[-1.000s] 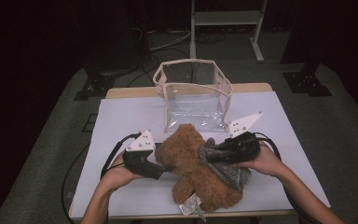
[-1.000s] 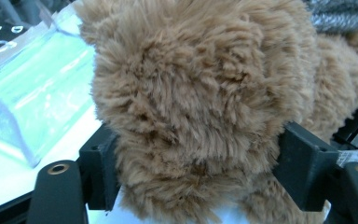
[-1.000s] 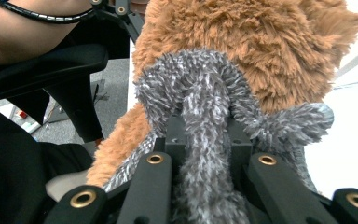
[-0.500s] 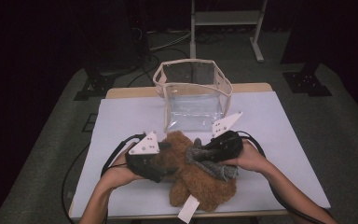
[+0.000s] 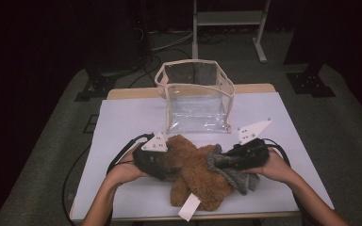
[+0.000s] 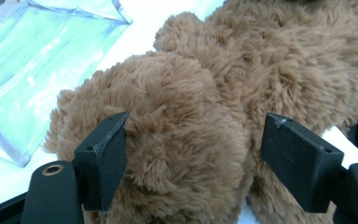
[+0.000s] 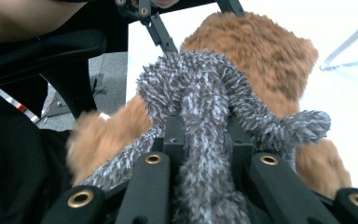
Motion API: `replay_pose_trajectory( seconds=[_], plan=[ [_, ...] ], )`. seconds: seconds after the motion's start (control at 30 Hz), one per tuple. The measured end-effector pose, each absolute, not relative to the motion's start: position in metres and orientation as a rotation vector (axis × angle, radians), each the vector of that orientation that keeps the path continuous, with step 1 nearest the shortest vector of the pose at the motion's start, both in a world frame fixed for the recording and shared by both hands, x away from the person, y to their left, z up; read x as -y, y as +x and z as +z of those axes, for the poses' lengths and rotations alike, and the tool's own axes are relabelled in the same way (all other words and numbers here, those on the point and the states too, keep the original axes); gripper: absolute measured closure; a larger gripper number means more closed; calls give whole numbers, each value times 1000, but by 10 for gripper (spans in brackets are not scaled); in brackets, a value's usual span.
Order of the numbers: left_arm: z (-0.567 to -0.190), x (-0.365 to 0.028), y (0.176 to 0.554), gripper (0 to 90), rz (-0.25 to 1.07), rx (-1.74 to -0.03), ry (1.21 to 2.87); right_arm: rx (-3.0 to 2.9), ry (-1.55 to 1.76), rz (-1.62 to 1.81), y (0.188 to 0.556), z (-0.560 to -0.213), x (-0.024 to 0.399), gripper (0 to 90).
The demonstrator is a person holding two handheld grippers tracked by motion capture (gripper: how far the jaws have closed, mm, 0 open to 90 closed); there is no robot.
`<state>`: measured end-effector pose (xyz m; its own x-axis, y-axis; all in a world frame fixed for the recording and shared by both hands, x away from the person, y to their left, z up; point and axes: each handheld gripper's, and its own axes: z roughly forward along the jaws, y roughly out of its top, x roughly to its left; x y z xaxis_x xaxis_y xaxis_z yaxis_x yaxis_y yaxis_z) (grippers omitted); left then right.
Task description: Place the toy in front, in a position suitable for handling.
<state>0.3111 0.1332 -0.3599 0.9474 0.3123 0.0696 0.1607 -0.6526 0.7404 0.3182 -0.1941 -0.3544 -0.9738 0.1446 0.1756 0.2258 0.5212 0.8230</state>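
Brown plush bear (image 5: 198,176) straddled by wide left tongs (image 6: 191,154); grey scarf (image 7: 205,121) pinched in right tongs (image 7: 204,140); scarf likely tugged loose.

Bear (image 5: 198,176) head behind left tool (image 5: 162,164)

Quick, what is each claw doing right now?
Left claw: jaws around the brown teddy bear, just closing a little; whether both pads press cannot be told.
Right claw: closed on the grey fuzzy scarf.
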Motion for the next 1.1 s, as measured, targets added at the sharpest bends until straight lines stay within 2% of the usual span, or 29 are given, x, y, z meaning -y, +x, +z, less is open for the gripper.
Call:
replay_pose_trajectory(
  seconds=[0.3, 0.53, 0.73, 1.1],
  plan=[
    [-354, -128, 320, 217, 327, -273, 2257, 2623, -438, -1545, 297, -373, 231, 744],
    [-359, -129, 331, 192, 311, -290, 2247, 2617, -479, -1510, 287, -389, 248, 739],
    [-364, -132, 334, 215, 284, -335, 2286, 2591, -486, -1529, 288, -399, 238, 738],
    [-370, -157, 333, 235, 276, -447, 2282, 2662, -521, -1558, 315, -388, 208, 741]
  ],
)
